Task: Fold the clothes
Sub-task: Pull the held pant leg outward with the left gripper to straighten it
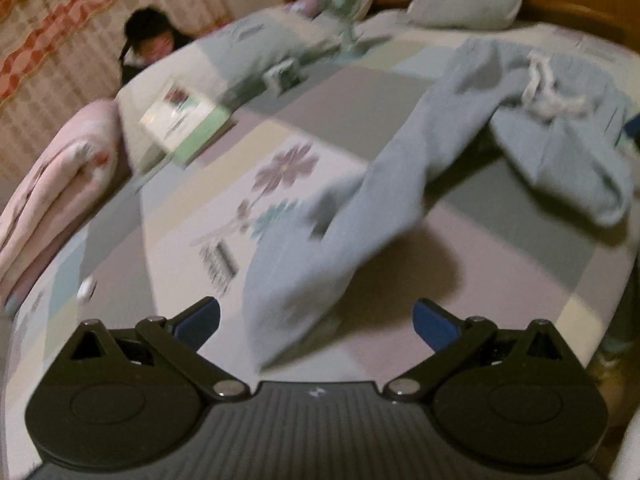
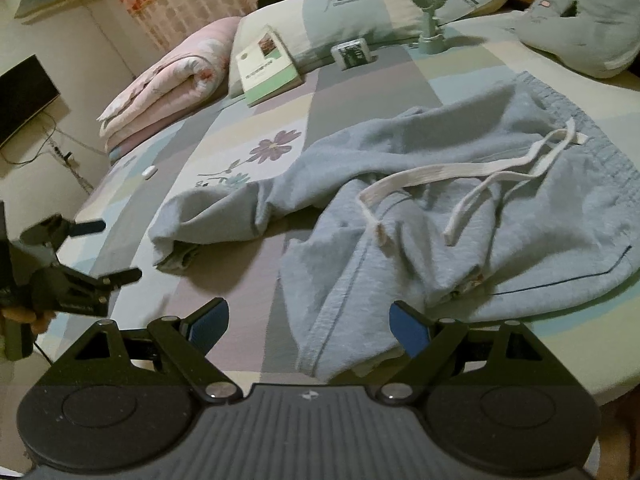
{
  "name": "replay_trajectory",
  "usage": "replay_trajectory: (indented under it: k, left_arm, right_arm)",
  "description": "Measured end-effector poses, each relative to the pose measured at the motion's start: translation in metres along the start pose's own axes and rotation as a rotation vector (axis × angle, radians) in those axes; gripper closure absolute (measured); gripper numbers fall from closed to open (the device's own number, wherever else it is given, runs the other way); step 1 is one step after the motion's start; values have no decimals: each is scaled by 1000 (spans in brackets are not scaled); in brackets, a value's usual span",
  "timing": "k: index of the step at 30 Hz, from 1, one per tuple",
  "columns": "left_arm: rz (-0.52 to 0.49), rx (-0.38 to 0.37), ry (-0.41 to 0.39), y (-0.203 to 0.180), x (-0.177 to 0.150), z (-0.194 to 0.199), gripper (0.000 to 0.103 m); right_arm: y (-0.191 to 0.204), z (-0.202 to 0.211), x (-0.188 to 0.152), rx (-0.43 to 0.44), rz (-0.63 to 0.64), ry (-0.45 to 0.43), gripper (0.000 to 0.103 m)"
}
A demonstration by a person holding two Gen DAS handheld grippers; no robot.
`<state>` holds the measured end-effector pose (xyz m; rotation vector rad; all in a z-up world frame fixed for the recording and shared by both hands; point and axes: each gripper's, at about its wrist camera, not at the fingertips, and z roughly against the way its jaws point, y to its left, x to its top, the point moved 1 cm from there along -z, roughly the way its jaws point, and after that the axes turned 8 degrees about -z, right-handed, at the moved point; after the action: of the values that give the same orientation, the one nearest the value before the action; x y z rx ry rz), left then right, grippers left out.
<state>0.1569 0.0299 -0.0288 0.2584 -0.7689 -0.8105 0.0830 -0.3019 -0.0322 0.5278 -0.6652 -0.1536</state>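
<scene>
Between both wide-open tongs (image 1: pixel 316 326) (image 2: pixel 308 328), empty, crumpled blue sweatpants (image 2: pixel 420 216) on the bed (image 2: pixel 248 272)

A: Your left wrist view is smeared all over; the book (image 1: pixel 188 122) cover and the small fan (image 1: pixel 340 0) are only blotches there.

B: Can you read the book's title from the right wrist view?

A: No, the print is too small. The sweatpants (image 2: pixel 460 200) bunch up, so one leg's cuff hides under folds, and your right gripper (image 2: pixel 308 322) covers their near hem.

B: And your left gripper (image 2: pixel 104 250)?

A: The picture's left edge cuts it off; only your fingertips (image 2: pixel 24 318) show.
</scene>
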Motion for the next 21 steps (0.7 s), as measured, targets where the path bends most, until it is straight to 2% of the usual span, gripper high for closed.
replay_trajectory:
  k: [5,11,18,21]
  left_arm:
    - [-16,87,7,4,-19,-11,1]
    - [-16,141,16,12,-38,-60,1]
    - [121,141,-39,40,-52,-82,1]
    - [159,174,-75,52,-55,-81,1]
  right_arm:
    - [17,-1,-4,19,34,13,12]
    - [33,10,-8,-13,69,-1,12]
    - [39,4,-3,-71,66,-7,12]
    - [44,-6,0,-78,74,9,12]
